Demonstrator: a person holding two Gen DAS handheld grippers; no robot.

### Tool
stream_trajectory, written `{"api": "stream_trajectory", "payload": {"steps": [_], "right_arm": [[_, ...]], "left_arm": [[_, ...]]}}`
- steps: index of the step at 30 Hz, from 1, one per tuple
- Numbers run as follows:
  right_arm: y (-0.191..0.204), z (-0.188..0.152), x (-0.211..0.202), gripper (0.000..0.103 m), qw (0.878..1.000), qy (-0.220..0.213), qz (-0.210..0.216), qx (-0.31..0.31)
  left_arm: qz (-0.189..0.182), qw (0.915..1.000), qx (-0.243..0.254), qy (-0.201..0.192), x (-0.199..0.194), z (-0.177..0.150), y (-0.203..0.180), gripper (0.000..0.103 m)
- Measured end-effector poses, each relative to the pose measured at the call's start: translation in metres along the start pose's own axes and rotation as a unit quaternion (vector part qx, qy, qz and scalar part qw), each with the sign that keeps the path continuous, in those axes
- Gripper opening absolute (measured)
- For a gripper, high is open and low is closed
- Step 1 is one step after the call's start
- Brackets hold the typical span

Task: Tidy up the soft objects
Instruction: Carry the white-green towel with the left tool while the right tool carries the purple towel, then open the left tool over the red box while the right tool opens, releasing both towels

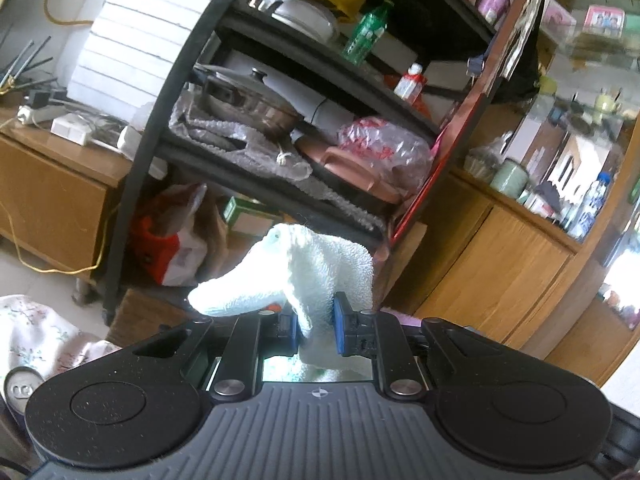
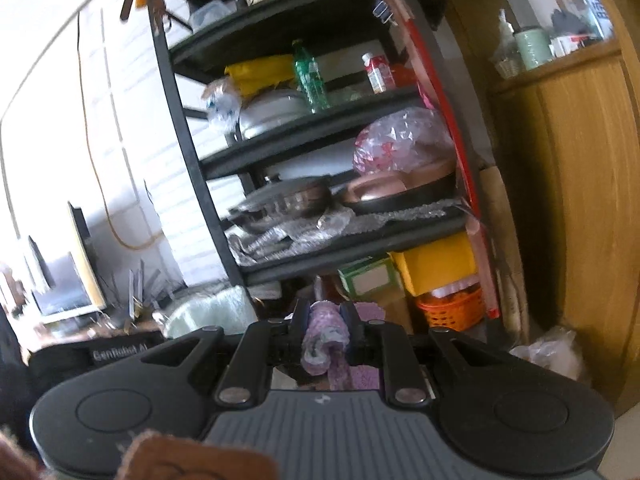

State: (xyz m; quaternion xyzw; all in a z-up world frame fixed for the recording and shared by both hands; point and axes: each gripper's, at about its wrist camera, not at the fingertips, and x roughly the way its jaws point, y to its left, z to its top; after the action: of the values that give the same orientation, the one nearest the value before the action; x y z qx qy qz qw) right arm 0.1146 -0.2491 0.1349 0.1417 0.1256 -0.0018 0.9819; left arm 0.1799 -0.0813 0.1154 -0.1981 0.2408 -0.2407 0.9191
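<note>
Ahead of us a black shelf rack (image 1: 192, 92) crowded with pots and bags fills both views. Our left gripper (image 1: 316, 330) clamps a white towel (image 1: 304, 272) held in the air; our right gripper (image 2: 325, 334) pinches a purple cloth (image 2: 326, 340).

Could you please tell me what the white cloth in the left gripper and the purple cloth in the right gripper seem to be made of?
White cloth: likely terry cotton, matte; its surface shows looped, nubby pile. Purple cloth: apparently thinner soft fabric, matte and crumpled; blur leaves the weave unclear.
</note>
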Motion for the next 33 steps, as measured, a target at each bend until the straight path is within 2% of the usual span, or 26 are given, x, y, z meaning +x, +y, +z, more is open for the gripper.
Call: {"api": "stream_trajectory", "payload": {"steps": [4, 14, 25, 27, 28, 29, 30, 31, 32, 33], "right_arm": [[-0.005, -0.012, 0.018, 0.000, 0.999, 0.046, -0.011, -0.005], [-0.016, -0.030, 0.041, 0.000, 0.992, 0.119, -0.033, -0.012], [-0.039, -0.086, 0.088, 0.000, 0.971, 0.232, -0.063, -0.011], [-0.045, -0.092, 0.094, 0.000, 0.969, 0.240, -0.060, 0.005], [-0.047, -0.095, 0.097, 0.000, 0.966, 0.250, -0.060, 0.008], [-0.048, -0.098, 0.099, 0.000, 0.964, 0.259, -0.061, 0.010], [-0.049, -0.099, 0.100, 0.011, 0.963, 0.261, -0.065, 0.014], [-0.050, -0.101, 0.101, 0.017, 0.962, 0.265, -0.070, 0.013], [-0.050, -0.101, 0.102, 0.027, 0.961, 0.268, -0.073, 0.007], [-0.049, -0.101, 0.102, 0.032, 0.961, 0.267, -0.077, 0.003]], "left_arm": [[0.020, 0.9994, 0.018, 0.022, 0.014, -0.008, 0.000, 0.015], [0.061, 0.9949, 0.036, 0.073, 0.036, -0.022, 0.014, 0.015], [0.094, 0.9842, 0.052, 0.141, 0.071, -0.051, 0.028, 0.017], [0.101, 0.9816, 0.054, 0.153, 0.078, -0.057, 0.031, 0.024], [0.107, 0.9793, 0.058, 0.162, 0.082, -0.061, 0.032, 0.038], [0.109, 0.9772, 0.062, 0.171, 0.085, -0.065, 0.033, 0.046], [0.114, 0.9762, 0.060, 0.174, 0.087, -0.068, 0.035, 0.058], [0.120, 0.9754, 0.059, 0.175, 0.088, -0.069, 0.037, 0.066], [0.123, 0.9735, 0.063, 0.182, 0.089, -0.071, 0.037, 0.070], [0.124, 0.9721, 0.066, 0.188, 0.091, -0.071, 0.038, 0.075]]}}
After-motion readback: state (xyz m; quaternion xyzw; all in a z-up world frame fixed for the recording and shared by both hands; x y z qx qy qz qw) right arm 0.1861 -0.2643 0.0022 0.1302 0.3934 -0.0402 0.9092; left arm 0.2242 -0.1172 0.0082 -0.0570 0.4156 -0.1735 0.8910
